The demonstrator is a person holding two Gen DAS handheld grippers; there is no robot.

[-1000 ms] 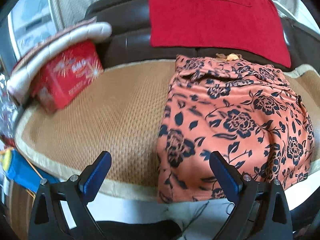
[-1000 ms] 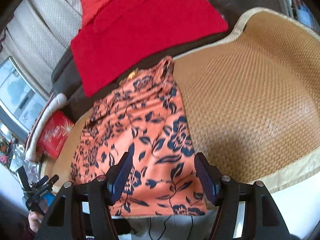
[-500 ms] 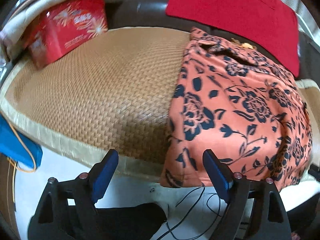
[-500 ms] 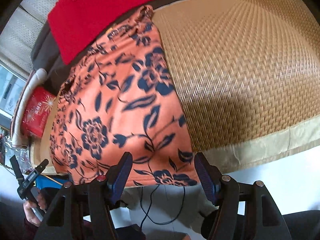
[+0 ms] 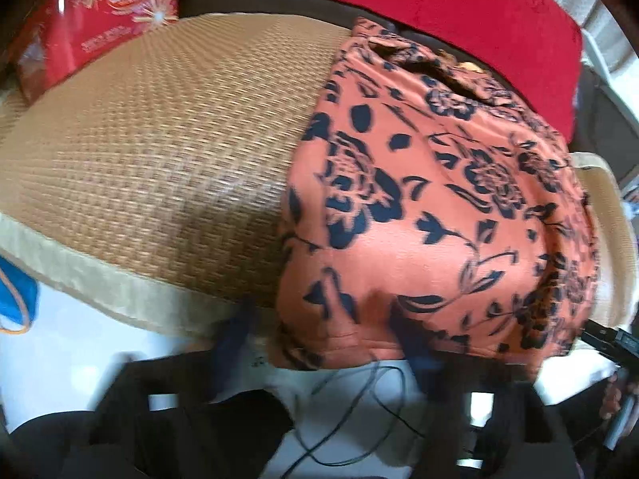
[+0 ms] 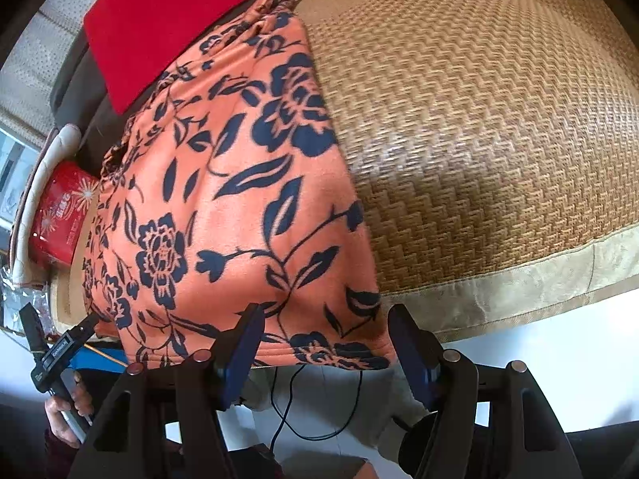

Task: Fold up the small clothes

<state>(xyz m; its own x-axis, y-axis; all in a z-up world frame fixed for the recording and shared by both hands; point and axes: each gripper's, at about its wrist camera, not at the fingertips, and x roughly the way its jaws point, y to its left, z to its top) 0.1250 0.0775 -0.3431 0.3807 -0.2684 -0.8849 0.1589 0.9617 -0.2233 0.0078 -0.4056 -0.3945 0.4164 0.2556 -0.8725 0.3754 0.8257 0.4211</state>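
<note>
An orange garment with dark blue flowers (image 5: 431,207) lies flat on a woven straw mat (image 5: 159,139), its near hem hanging over the mat's front edge. My left gripper (image 5: 323,327) is open and blurred, its fingers straddling the hem's left corner. The garment also shows in the right wrist view (image 6: 223,199). My right gripper (image 6: 325,331) is open, its blue-padded fingers either side of the hem's right corner. Neither holds the cloth.
A red cloth (image 5: 459,16) lies behind the garment on the dark sofa back. A red box (image 5: 96,20) stands at the mat's far left. A blue object (image 5: 16,299) and thin black cables (image 6: 303,399) lie below the mat's front edge.
Both grippers have moved forward and down toward the garment's near hem. The hem corners now sit between the open fingers. The garment has not moved.
</note>
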